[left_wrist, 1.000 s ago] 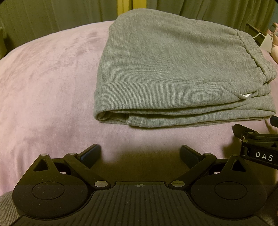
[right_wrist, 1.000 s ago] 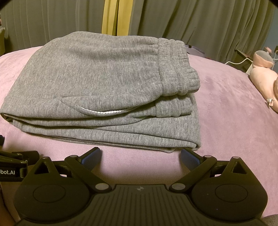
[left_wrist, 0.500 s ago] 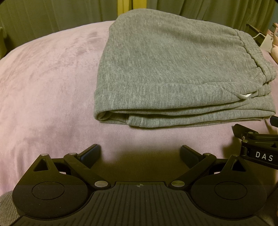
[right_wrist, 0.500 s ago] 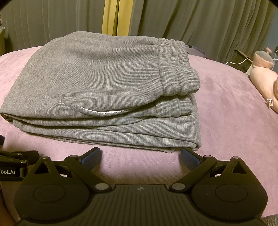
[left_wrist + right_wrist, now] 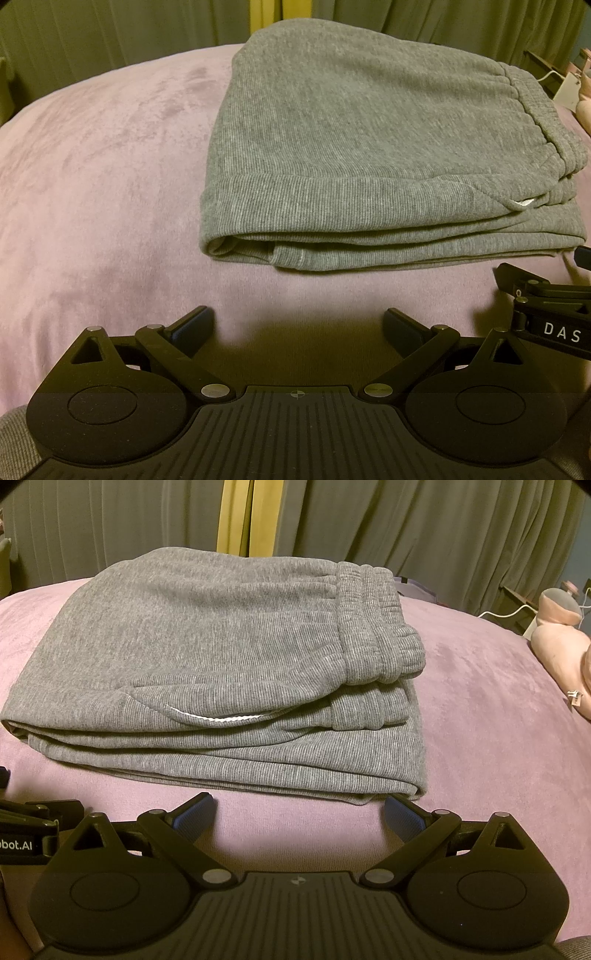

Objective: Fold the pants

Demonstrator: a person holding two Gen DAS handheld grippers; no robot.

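Now both grippers hover low over the near edge of the pink blanket, side by side, pointing level at the grey pants. Folded into a flat stack, the pants lie in the blanket's middle, waistband to the right. Left gripper and right gripper are spread wide, holding nothing, just short of the pants.

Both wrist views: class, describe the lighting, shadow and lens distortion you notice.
Left wrist view: dim, warm light; a shadow darkens the purple blanket ahead of the left gripper. Right wrist view: fisheye bends the curtains; grey pants stay sharp.
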